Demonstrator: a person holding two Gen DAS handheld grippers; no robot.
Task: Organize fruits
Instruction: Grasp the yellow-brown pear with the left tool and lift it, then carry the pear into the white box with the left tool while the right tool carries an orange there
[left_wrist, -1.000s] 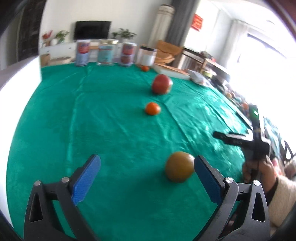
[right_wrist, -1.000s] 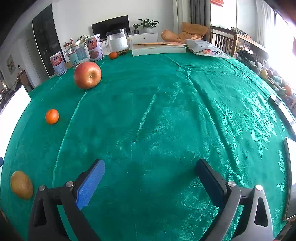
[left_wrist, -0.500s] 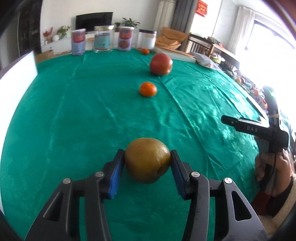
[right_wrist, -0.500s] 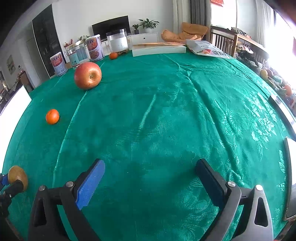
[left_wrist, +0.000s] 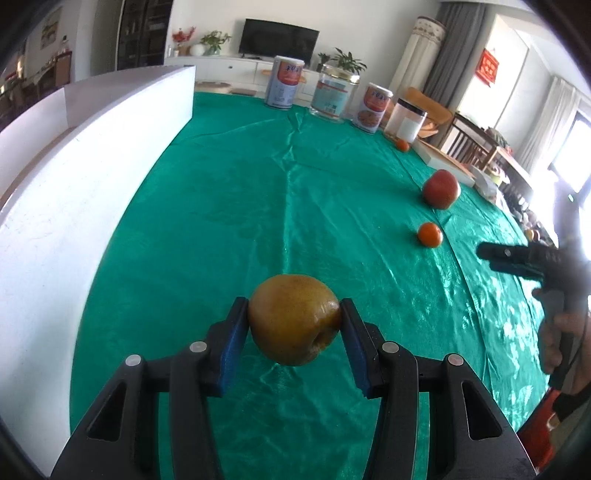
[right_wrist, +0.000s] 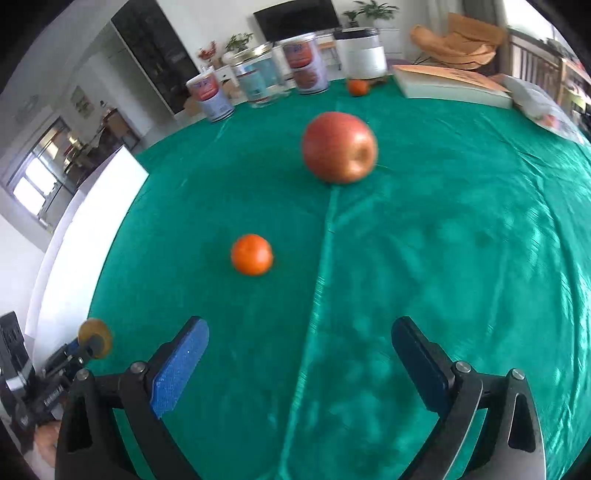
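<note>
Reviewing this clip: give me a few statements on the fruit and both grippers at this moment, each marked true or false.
1. The left gripper is shut on the brown pear. True.
2. The right gripper holds the red apple. False: it is open and empty; the apple sits on the green tablecloth.
3. The small orange lies nearer the right gripper than the apple does. True.
4. The pear rests on the tablecloth. False: it appears lifted clear of it.

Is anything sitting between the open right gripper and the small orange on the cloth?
Nothing visible. The right gripper is open over bare green tablecloth, and the small orange lies ahead, slightly left, with only cloth between. The red apple sits farther back.
</note>
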